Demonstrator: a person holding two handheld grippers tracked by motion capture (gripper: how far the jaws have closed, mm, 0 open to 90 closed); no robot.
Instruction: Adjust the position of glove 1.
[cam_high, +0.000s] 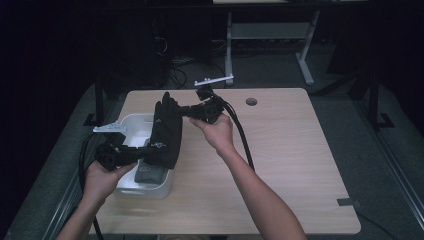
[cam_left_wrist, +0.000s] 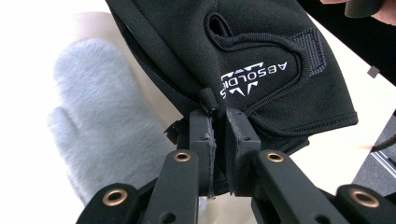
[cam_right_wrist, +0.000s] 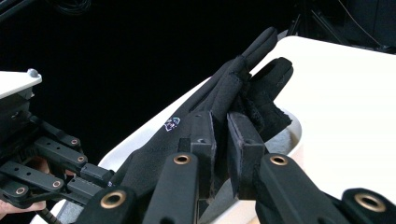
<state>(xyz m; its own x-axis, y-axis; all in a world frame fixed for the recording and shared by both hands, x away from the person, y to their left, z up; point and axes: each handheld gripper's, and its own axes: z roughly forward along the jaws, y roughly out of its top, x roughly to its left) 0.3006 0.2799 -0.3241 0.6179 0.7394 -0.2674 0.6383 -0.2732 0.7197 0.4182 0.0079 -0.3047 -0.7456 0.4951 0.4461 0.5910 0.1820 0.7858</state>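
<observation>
A black glove (cam_high: 167, 130) with white lettering (cam_left_wrist: 254, 77) hangs stretched between my two grippers above a white bin (cam_high: 150, 192). My left gripper (cam_high: 151, 148) is shut on the glove's cuff edge (cam_left_wrist: 209, 100), near the person's side. My right gripper (cam_high: 183, 113) is shut on the finger end of the glove (cam_right_wrist: 247, 88), farther from the person. In the right gripper view the left gripper's (cam_right_wrist: 100, 175) black linkage shows at the lower left. A grey fuzzy mitten (cam_left_wrist: 98, 116) lies in the bin under the glove (cam_high: 149, 174).
The bin stands at the left side of a light wooden table (cam_high: 285, 160). A round cable hole (cam_high: 251, 101) sits near the far edge, and a small grey tape patch (cam_high: 345, 202) near the right front corner. Dark floor and desk legs (cam_high: 305, 65) lie beyond.
</observation>
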